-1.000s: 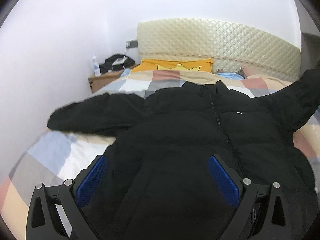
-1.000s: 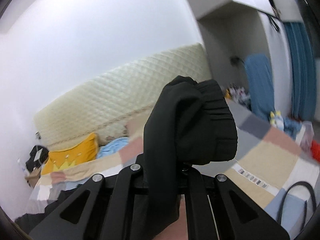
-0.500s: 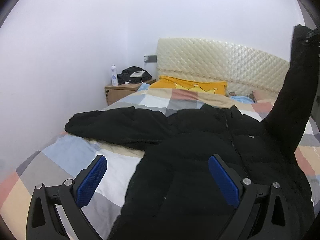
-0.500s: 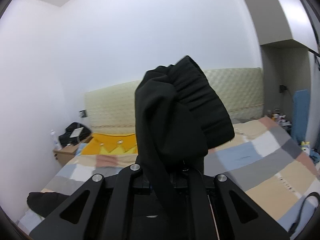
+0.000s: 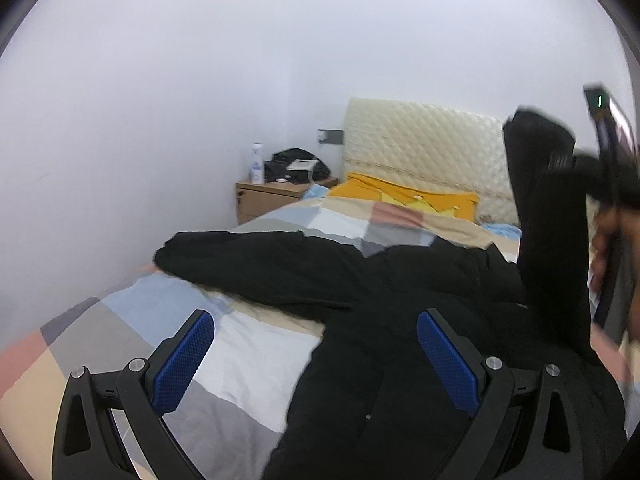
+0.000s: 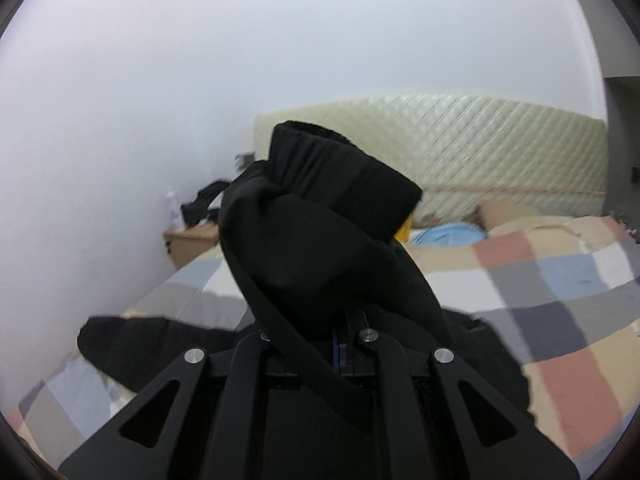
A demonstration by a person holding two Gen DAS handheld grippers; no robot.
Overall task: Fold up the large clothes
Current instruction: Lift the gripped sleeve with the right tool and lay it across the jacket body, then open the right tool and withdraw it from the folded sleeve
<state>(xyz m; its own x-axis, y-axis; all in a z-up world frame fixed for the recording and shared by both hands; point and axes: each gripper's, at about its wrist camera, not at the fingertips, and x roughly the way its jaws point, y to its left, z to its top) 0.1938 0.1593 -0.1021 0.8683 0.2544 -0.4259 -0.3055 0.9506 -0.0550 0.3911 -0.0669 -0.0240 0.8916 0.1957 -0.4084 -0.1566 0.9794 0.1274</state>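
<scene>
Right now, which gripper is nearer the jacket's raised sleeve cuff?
Right. The right gripper is shut on the sleeve just below the cuff, lifting it off the bed. The left gripper is open, over the jacket hem, apart from the cuff.

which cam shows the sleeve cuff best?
Right wrist view. The cuff fills the centre, with its ribbed gathers clear, and the right gripper is shut on the sleeve just below it. The left wrist view shows it only small and blurred near the right edge, held up above the black jacket.
</scene>
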